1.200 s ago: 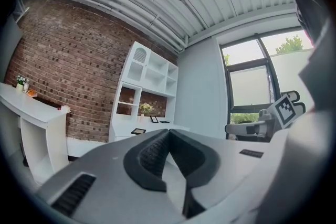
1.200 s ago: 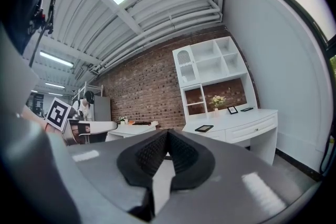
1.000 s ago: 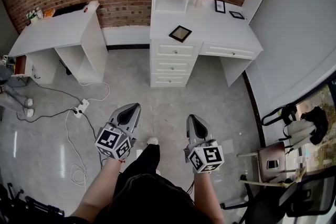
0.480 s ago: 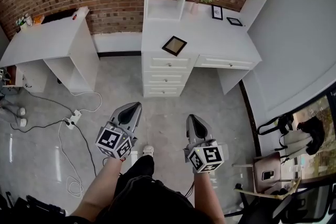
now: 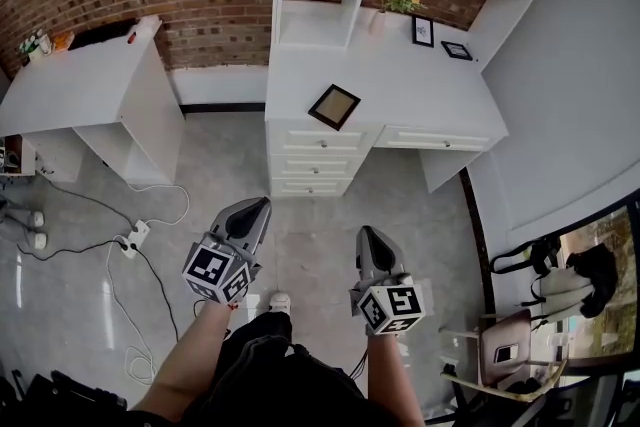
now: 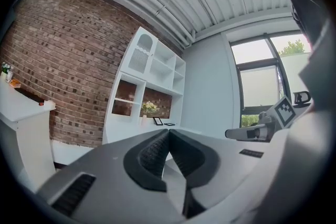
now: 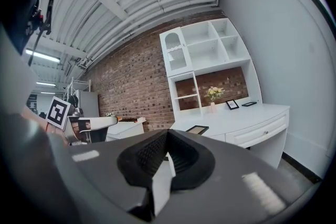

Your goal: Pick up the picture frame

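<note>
Now both jaws closed, empty: left gripper, right gripper; picture frame prob. flat on desk.

No words or numbers can be read. The only signs are black-and-white square patterns on the cube of the left gripper and the cube of the right gripper. The small frames on the surface are too tiny to read.

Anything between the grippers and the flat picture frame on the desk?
Nothing visible: only floor separates the left hand-held gripper and right hand-held gripper from the desk, and the picture frame lies alone near its front.
</note>
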Demonstrator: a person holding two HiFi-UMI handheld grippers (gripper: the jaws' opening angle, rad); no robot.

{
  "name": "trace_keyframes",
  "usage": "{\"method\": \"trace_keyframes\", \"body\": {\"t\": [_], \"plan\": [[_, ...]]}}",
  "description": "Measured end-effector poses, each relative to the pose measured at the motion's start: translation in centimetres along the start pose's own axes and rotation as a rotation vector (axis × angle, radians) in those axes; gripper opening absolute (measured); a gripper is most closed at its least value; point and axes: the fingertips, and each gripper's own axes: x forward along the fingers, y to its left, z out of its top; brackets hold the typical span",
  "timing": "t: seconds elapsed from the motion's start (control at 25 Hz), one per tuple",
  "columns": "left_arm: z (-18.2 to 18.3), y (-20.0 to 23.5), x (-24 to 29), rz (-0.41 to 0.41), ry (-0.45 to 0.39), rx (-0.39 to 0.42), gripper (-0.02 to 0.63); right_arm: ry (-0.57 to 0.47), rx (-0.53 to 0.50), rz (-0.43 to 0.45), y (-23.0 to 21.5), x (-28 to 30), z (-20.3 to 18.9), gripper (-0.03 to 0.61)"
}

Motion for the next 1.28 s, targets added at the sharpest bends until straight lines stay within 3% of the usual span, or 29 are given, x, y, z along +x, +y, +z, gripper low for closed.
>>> {"method": "trace_keyframes", "body": {"t": [0.4,0.76,1.28], "plan": [[0.5,4.0,6.0,-0.042,0.002,0.009,0.006,-0.013,0.013,-0.027,-2.6,6.4,0.6,0.003],[0.0,4.4,8.6,-0.081,0.008,0.000,0.006,0.003,0.053,-0.049,-4.3,8.2,-0.2,0.003],[-0.8,6.5,12.5,-0.002,0.014,0.022,0.006,0.029,0.047,0.029,-7.2,14.4,0.4,0.003]]}}
